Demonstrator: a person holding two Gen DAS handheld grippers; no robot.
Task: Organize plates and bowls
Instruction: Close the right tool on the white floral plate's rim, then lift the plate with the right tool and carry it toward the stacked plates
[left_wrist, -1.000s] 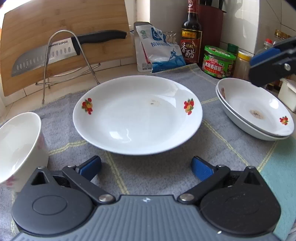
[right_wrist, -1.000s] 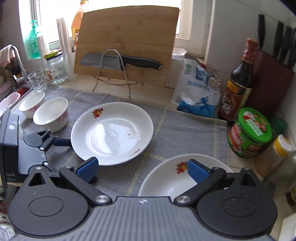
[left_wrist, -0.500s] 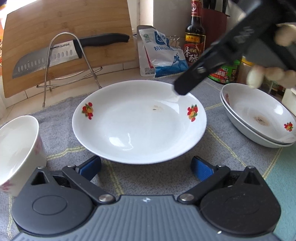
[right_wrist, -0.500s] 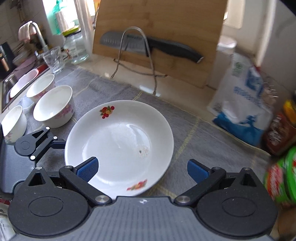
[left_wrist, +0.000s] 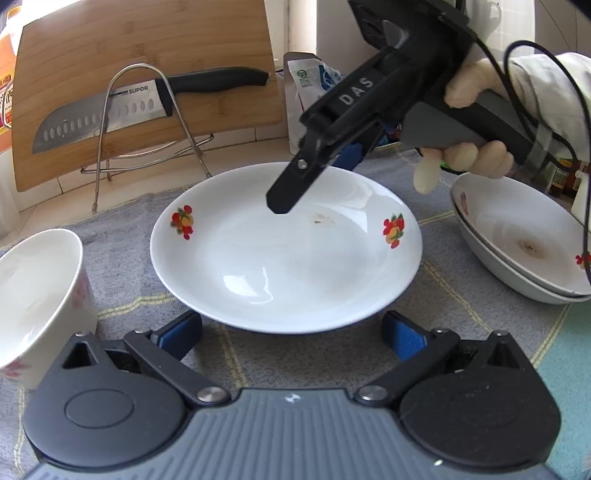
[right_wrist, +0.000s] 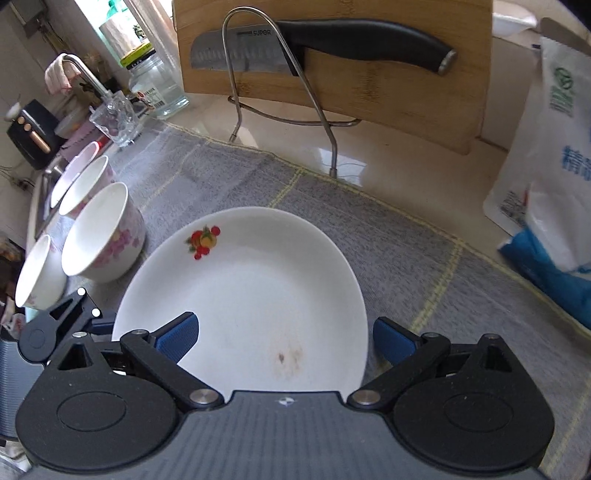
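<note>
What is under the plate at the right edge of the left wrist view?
A second plate: its rim shows just below the top plate. The rest of it is covered, so its inside cannot be seen.

My right hand-held gripper (left_wrist: 314, 177) is black with "DAS" lettering, blue pads (left_wrist: 349, 157), silver screws, a grey handle and a black cable; my sleeve (left_wrist: 554, 92) is pale.

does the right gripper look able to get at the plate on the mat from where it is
Probably yes. The right gripper is open and hangs right over the plate, with nothing between them. The bowls sit off to one side, and the left gripper waits at the opposite rim, apart from it.
</note>
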